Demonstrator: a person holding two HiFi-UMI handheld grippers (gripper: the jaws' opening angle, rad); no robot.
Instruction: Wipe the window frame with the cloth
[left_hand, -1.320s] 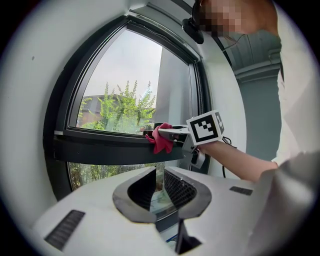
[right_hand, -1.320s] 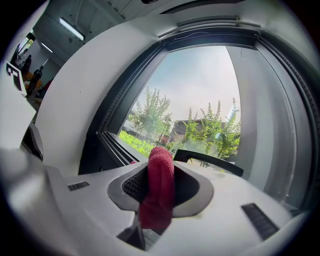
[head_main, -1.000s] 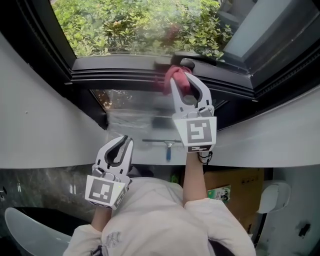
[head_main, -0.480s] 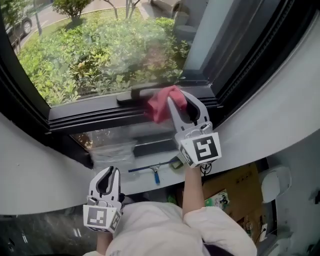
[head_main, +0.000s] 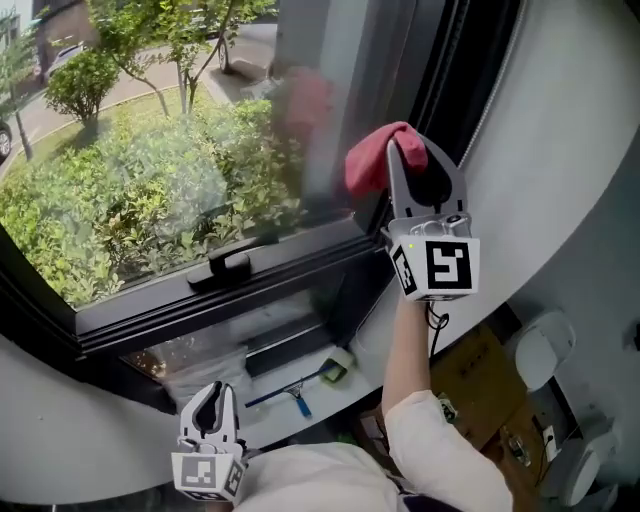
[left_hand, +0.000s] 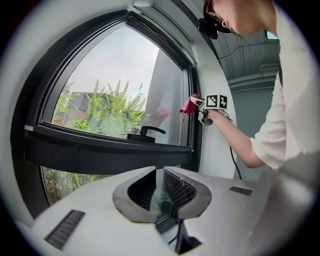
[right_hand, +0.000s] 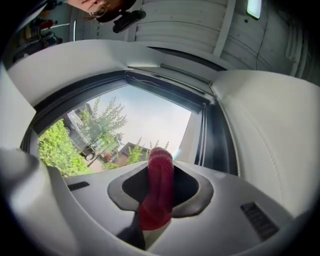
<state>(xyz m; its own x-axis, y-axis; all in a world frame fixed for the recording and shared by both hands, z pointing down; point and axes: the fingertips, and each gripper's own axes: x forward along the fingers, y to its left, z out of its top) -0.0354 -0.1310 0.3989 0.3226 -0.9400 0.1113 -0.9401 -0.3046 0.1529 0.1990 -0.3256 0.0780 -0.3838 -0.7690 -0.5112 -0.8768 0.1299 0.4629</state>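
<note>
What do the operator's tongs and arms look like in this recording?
The left tongs and right tongs are pale grey plastic, with black-lined curved jaws. Each carries a white cube with black square markers. A black cable hangs from the right one. The person wears a cream sleeve ending near the elbow.

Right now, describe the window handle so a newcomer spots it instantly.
Start at the big window, then drop to the dark bottom rail of its frame. The handle is the black lever lying along that rail, the only part sticking out from it.
</note>
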